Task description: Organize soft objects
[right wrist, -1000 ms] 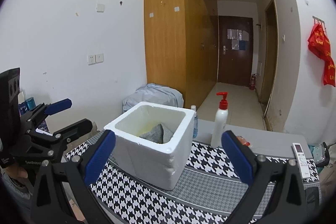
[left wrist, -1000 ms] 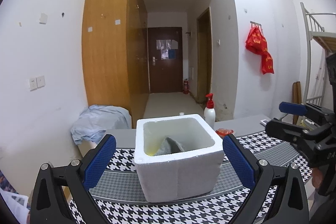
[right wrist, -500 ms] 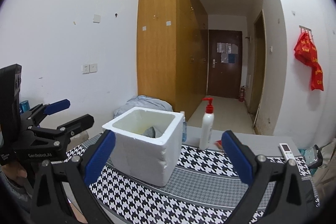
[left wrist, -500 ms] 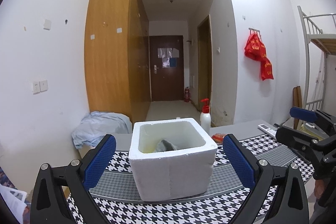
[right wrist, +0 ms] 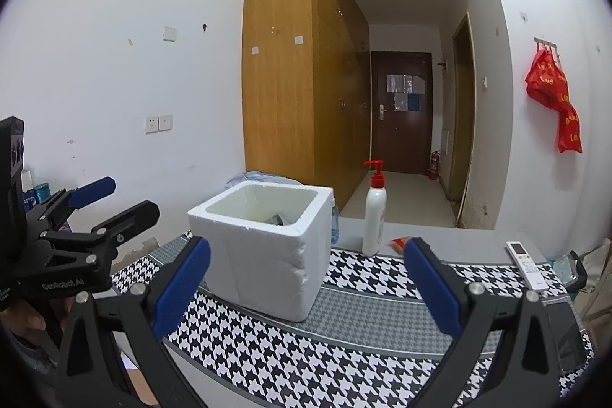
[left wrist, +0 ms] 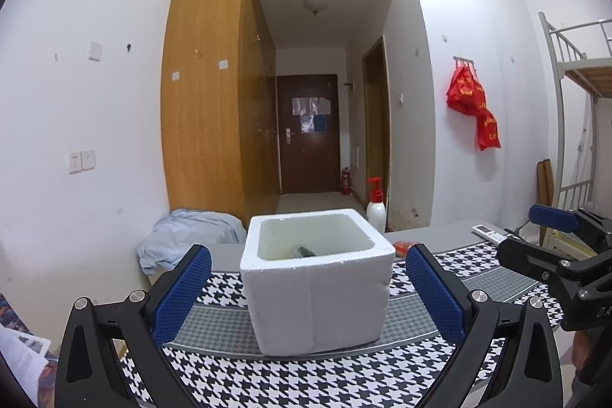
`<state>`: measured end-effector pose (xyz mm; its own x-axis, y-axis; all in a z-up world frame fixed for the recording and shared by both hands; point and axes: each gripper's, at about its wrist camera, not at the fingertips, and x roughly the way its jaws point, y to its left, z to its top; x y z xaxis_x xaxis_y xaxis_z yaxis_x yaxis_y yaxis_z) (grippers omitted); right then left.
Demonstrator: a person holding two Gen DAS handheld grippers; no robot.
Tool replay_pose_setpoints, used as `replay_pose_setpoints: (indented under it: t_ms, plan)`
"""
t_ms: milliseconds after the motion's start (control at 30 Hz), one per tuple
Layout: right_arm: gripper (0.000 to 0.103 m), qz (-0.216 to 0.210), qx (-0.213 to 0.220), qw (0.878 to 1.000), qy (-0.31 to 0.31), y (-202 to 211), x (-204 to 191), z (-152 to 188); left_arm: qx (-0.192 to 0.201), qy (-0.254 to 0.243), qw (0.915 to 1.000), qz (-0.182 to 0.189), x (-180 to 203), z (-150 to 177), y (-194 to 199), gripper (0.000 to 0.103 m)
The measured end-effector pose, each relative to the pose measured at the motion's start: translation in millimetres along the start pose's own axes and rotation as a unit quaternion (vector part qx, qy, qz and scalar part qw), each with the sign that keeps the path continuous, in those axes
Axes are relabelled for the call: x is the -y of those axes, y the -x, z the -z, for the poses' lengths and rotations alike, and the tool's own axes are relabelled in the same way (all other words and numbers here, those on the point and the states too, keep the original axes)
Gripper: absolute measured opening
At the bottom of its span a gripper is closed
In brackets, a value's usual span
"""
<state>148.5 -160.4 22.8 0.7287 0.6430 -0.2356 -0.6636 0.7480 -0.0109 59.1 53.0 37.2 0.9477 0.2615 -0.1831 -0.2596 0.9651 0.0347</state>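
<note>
A white foam box (left wrist: 317, 287) stands on the houndstooth table mat (left wrist: 344, 377); it also shows in the right wrist view (right wrist: 264, 251). A grey soft item (left wrist: 304, 251) lies inside it, mostly hidden by the rim, also glimpsed in the right wrist view (right wrist: 278, 218). My left gripper (left wrist: 308, 291) is open and empty, in front of the box. My right gripper (right wrist: 306, 283) is open and empty, in front of the box's right side. Each gripper shows in the other's view: the right (left wrist: 550, 247), the left (right wrist: 103, 205).
A white pump bottle with a red top (right wrist: 375, 213) stands behind the box, a red packet (right wrist: 399, 243) beside it. A white remote (right wrist: 526, 264) lies at the right. A pale blue cloth heap (left wrist: 187, 236) lies beyond the table's left end.
Both grippers have pulled back and dropped lower, so the box looks farther away and less of its inside shows. Both stay open and empty.
</note>
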Motion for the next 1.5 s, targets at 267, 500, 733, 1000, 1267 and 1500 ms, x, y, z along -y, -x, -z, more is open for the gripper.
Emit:
replay_pose_setpoints:
  t_ms: [267,500,733,1000,1267,1500]
  plan:
    - [0.102,0.002,0.005,1.0,-0.006,4.4,-1.5,11.3,0.006,0.009,0.9999,-0.009,-6.9,10.0,4.4,0.102]
    - [0.102,0.019,-0.001,1.0,-0.013,2.9,-0.8,21.9,0.01,0.022,0.9996,-0.017,-12.0,21.0,12.4,0.102]
    - [0.102,0.018,-0.001,1.0,-0.011,3.3,-3.7,25.6,-0.006,0.018,0.9997,-0.015,-6.1,32.9,9.6,0.102]
    - [0.102,0.02,-0.003,1.0,-0.012,3.3,-3.6,29.8,-0.004,0.005,0.9999,-0.015,-1.9,39.4,8.6,0.102]
    - [0.102,0.026,-0.012,1.0,-0.005,0.1,-5.8,31.7,-0.015,0.013,0.9997,-0.018,-6.4,39.2,3.7,0.102]
    - [0.102,0.026,-0.015,1.0,-0.005,-0.9,-5.9,32.3,-0.015,0.011,0.9997,-0.017,-6.3,39.9,3.9,0.102]
